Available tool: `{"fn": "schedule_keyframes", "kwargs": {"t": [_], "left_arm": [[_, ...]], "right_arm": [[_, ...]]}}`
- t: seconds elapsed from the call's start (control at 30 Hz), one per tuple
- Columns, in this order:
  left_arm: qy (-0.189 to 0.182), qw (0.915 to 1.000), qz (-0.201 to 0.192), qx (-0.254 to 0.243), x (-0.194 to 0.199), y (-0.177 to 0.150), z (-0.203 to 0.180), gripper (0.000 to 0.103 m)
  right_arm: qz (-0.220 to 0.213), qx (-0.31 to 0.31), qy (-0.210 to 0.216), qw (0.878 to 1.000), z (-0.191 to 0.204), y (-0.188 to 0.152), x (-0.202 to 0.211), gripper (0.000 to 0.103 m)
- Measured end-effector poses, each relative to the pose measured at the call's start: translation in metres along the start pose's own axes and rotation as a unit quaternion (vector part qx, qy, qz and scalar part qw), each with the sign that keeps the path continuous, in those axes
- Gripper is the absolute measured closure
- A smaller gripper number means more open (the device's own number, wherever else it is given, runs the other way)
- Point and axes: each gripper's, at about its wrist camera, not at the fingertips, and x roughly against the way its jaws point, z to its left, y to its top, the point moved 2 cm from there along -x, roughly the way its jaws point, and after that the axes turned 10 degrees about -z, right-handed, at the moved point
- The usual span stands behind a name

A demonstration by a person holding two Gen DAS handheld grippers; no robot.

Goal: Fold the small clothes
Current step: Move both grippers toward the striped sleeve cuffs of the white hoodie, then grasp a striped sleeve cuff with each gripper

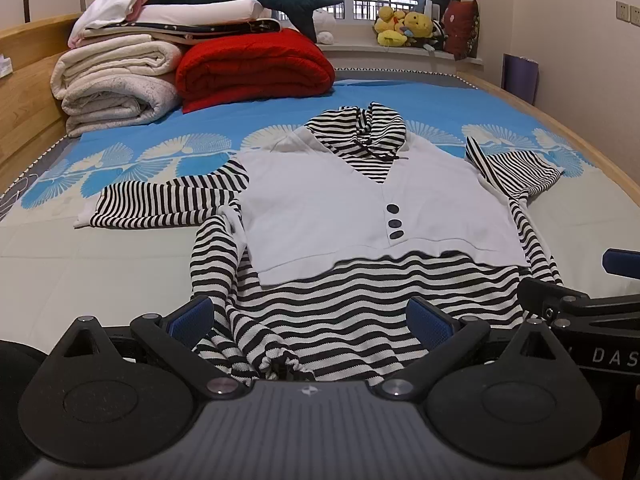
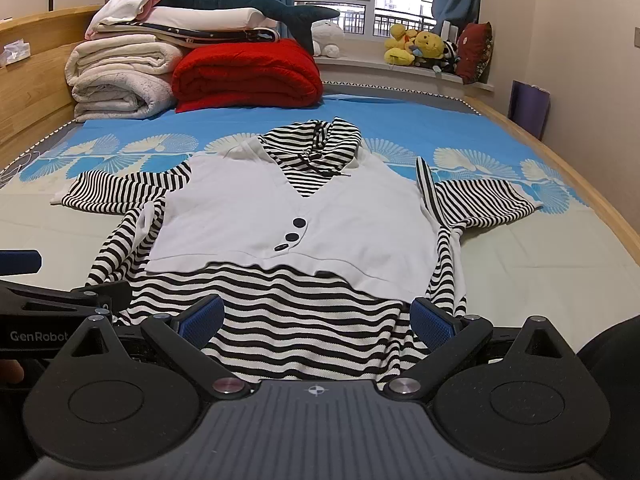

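Striped hooded top (image 1: 360,320) flat on bed (image 1: 100,264), hood at 12 o'clock; my left gripper (image 1: 312,322) and right gripper (image 2: 316,320) spread wide over hem.

The left hand-held gripper (image 1: 310,322) is matte black, with two rounded, disc-topped lobes flanking a ribbed grey centre plate that bears a small crosshair mark. Silver screws sit at the linkage pivots, and its fingers (image 1: 192,320) carry textured blue pads. The right hand-held gripper (image 2: 318,320) looks the same. White lettering reads "GenRobot" on one side bar.
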Motion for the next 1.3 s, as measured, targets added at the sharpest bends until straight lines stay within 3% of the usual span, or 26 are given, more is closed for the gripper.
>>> {"fn": "schedule_keyframes", "kwargs": {"t": [0.17, 0.3, 0.4, 0.47, 0.5, 0.57, 0.63, 0.7, 0.77, 0.8, 0.9, 1.03, 1.1, 1.13, 1.2, 1.23, 1.3], "left_arm": [[-0.001, 0.9999, 0.002, 0.011, -0.001, -0.005, 0.006, 0.001], [-0.035, 0.9895, 0.089, 0.109, -0.013, 0.005, 0.023, 0.001], [-0.019, 0.9916, 0.105, 0.073, -0.034, 0.015, 0.036, 0.001], [-0.016, 0.9949, 0.095, 0.031, -0.052, 0.029, 0.047, 0.001], [-0.018, 0.9975, 0.065, 0.022, -0.06, 0.036, 0.053, 0.001], [-0.005, 0.9978, 0.065, -0.004, -0.081, 0.042, 0.067, 0.001], [0.008, 0.9967, 0.081, 0.004, -0.107, 0.039, 0.085, 0.001], [0.022, 0.99, 0.13, 0.049, -0.13, 0.025, 0.101, 0.001], [0.007, 0.9777, 0.171, 0.121, -0.149, 0.012, 0.112, 0.001], [0.006, 0.973, 0.187, 0.135, -0.155, 0.007, 0.115, 0.001], [0.03, 0.9703, 0.211, 0.114, -0.163, -0.002, 0.114, 0.005], [0.032, 0.9676, 0.221, 0.117, -0.177, -0.012, 0.111, 0.023], [0.041, 0.9641, 0.238, 0.111, -0.181, -0.018, 0.111, 0.038], [0.044, 0.9635, 0.241, 0.108, -0.181, -0.021, 0.111, 0.04], [0.044, 0.9645, 0.24, 0.101, -0.179, -0.024, 0.11, 0.053], [0.041, 0.9657, 0.237, 0.097, -0.178, -0.023, 0.109, 0.056], [0.033, 0.9678, 0.232, 0.091, -0.178, -0.023, 0.104, 0.075]], "right_arm": [[0.006, -0.007, 0.001, 1.0, -0.001, 0.001, -0.004, 0.004], [0.002, -0.026, -0.018, 1.0, -0.016, 0.011, -0.012, 0.004], [-0.007, -0.03, -0.023, 0.999, -0.04, 0.033, -0.027, 0.004], [-0.032, -0.015, -0.044, 0.998, -0.06, 0.051, -0.037, 0.004], [-0.045, -0.009, -0.057, 0.997, -0.071, 0.058, -0.043, 0.004], [-0.056, 0.002, -0.076, 0.996, -0.089, 0.061, -0.057, 0.004], [-0.035, 0.01, -0.097, 0.995, -0.108, 0.051, -0.08, 0.007], [0.022, -0.016, -0.12, 0.992, -0.128, 0.029, -0.103, 0.02], [0.094, -0.095, -0.127, 0.983, -0.147, 0.009, -0.121, 0.024], [0.125, -0.151, -0.118, 0.973, -0.159, -0.003, -0.129, 0.025], [0.198, -0.202, -0.119, 0.952, -0.171, -0.029, -0.147, 0.026], [0.232, -0.197, -0.136, 0.943, -0.169, -0.044, -0.154, 0.026], [0.24, -0.2, -0.134, 0.941, -0.17, -0.048, -0.156, 0.037], [0.247, -0.201, -0.13, 0.939, -0.168, -0.049, -0.158, 0.043], [0.253, -0.201, -0.118, 0.939, -0.169, -0.051, -0.158, 0.077], [0.252, -0.199, -0.108, 0.941, -0.166, -0.049, -0.159, 0.084], [0.245, -0.193, -0.098, 0.945, -0.163, -0.046, -0.158, 0.099]]}}
